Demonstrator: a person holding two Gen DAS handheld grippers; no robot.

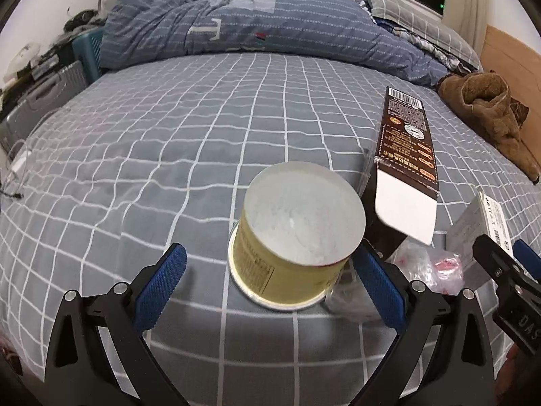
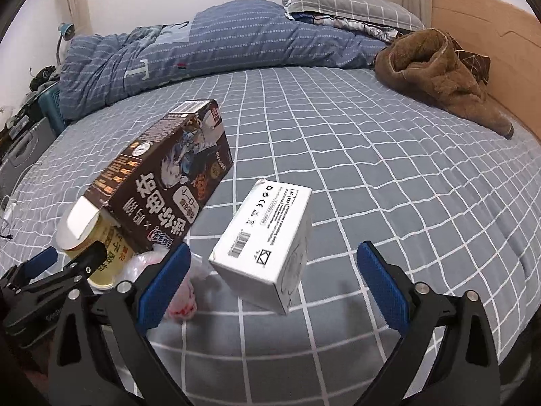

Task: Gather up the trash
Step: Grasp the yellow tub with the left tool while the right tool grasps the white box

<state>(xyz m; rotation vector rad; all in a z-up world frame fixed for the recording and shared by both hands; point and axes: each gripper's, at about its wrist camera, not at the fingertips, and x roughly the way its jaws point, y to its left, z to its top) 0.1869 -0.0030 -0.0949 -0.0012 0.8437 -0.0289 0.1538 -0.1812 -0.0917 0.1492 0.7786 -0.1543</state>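
Observation:
Trash lies on a bed with a grey checked sheet (image 1: 169,155). A yellow round cup (image 1: 297,237) stands upside down, its white base up. My left gripper (image 1: 270,287) is open, its fingers on either side of the cup, apart from it. A dark brown carton (image 1: 405,149) leans against the cup; it also shows in the right wrist view (image 2: 169,176). A white box (image 2: 267,247) lies between the open fingers of my right gripper (image 2: 274,284), untouched. A crumpled clear wrapper (image 2: 179,291) with red print lies by the right gripper's left finger.
A folded blue striped duvet (image 2: 216,44) and a checked pillow (image 2: 338,3) lie at the far side. A brown fleece garment (image 2: 436,71) lies at the right, by the wooden headboard (image 2: 490,34). A grey suitcase (image 1: 40,98) and clutter stand left of the bed.

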